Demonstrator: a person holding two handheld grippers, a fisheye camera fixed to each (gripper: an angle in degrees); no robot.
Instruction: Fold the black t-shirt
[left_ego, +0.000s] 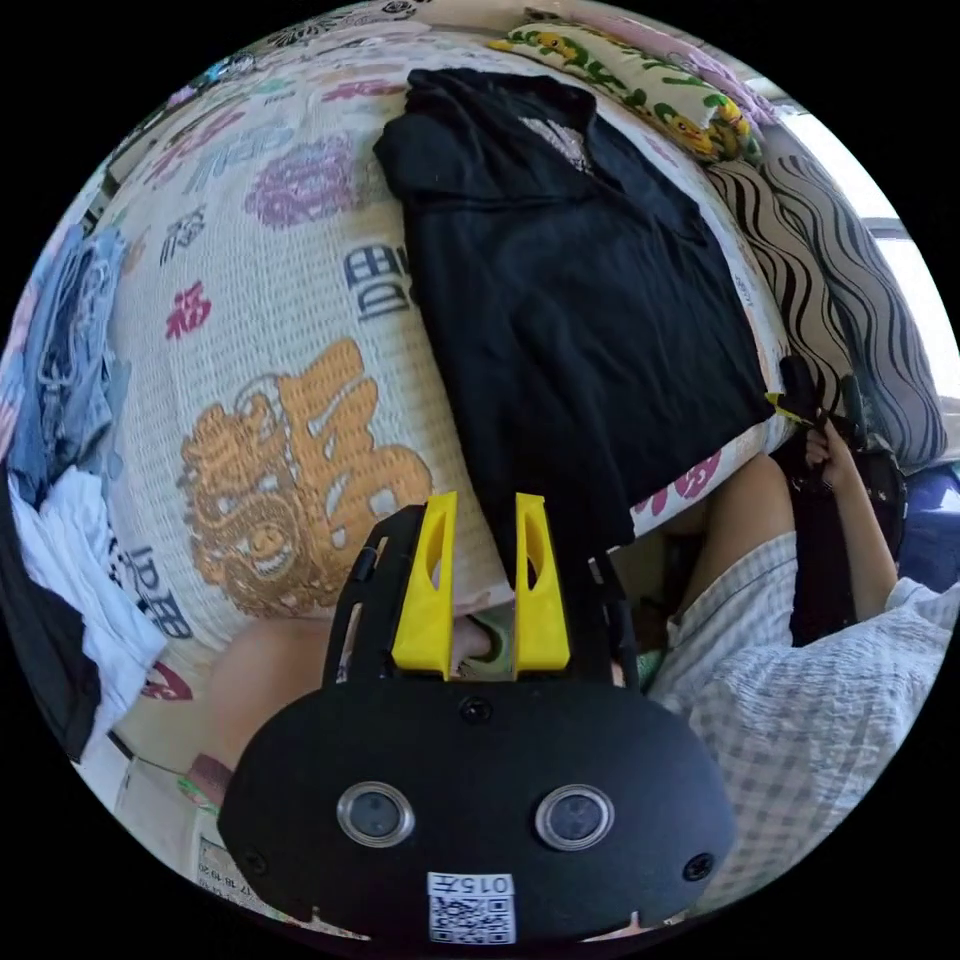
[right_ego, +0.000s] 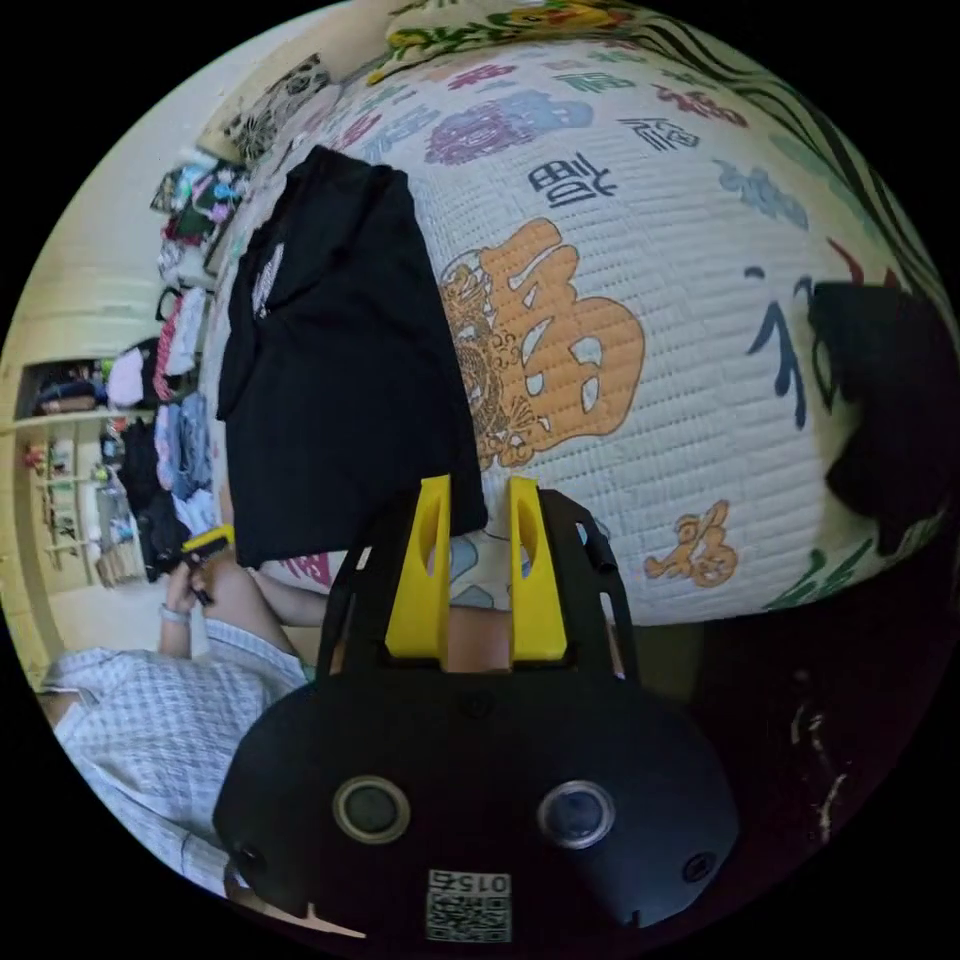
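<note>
The black t-shirt (left_ego: 560, 300) lies partly folded on the patterned bed cover (left_ego: 290, 420), its hem at the cover's near edge. Left gripper (left_ego: 484, 520) and right gripper (right_ego: 478, 505) hover there, jaws slightly parted, holding nothing.

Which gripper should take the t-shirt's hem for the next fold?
Probably left: the left gripper sits open right at the black t-shirt hem hanging over the bed edge. The right gripper, also open, is only near its corner.
</note>
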